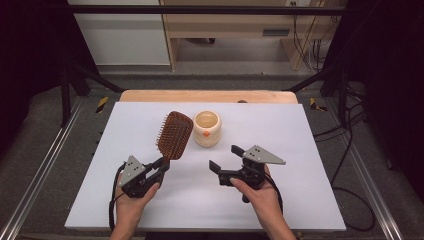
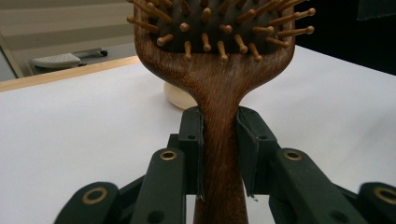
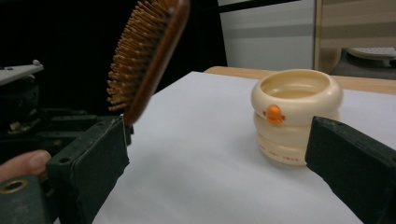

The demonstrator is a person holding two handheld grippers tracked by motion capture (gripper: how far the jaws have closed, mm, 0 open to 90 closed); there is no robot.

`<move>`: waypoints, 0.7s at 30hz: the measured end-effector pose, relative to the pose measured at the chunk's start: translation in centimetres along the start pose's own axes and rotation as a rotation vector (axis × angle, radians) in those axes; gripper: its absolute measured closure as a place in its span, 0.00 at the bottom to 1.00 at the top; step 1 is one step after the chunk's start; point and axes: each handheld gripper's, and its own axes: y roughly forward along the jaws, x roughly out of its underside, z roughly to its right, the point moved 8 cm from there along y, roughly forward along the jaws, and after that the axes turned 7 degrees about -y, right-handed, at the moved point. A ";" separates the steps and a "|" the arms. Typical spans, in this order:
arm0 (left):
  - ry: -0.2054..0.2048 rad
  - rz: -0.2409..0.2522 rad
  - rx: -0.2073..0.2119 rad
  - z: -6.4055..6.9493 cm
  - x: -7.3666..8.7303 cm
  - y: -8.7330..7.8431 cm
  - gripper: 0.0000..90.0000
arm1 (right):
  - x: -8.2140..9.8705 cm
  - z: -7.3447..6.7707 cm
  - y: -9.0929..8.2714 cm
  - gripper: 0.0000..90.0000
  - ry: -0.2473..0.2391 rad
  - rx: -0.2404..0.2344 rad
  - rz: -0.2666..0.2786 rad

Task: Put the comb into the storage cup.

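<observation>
Holding the wooden hairbrush by its handle, my left tool has both pads pressed flat against the narrow neck just below the paddle. In the left gripper view the handle runs straight up between the two pads, and the bristled face is turned toward that camera. Seen from the high view, the hairbrush is lifted off the table and slants from my left tool toward one o'clock, its head ending just beside the cream pot; whether head and pot touch I cannot tell.

My right tool stands wide, with nothing between its pads. It sits at about five o'clock from the cream pot, near it but apart, with its jaws pointing toward ten o'clock. In the right gripper view the pot lies ahead in the gap, nearer the right-hand pad, and the brush head hangs tilted at upper left with its bristles facing left.

The pot stands upright on the white table, mouth open upward, with a small orange knob on its side facing my right tool. It is a ribbed, stacked-ring shape. It rests near the table's centre, toward twelve o'clock from both hands.
</observation>
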 end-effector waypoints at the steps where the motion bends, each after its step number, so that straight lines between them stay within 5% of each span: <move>1: 0.002 0.000 0.002 0.1 0.0 0.0 0.81 | -0.3 -0.3 0.2 0.07 0.001 -0.006 0.002; 12: 0.018 0.002 0.023 1.0 -0.2 0.1 0.81 | -2.4 -2.6 2.5 0.06 -0.004 -0.051 -0.003; 21: 0.032 0.003 0.034 1.5 -0.2 0.2 0.81 | -2.5 -3.1 2.9 0.06 0.002 -0.061 -0.008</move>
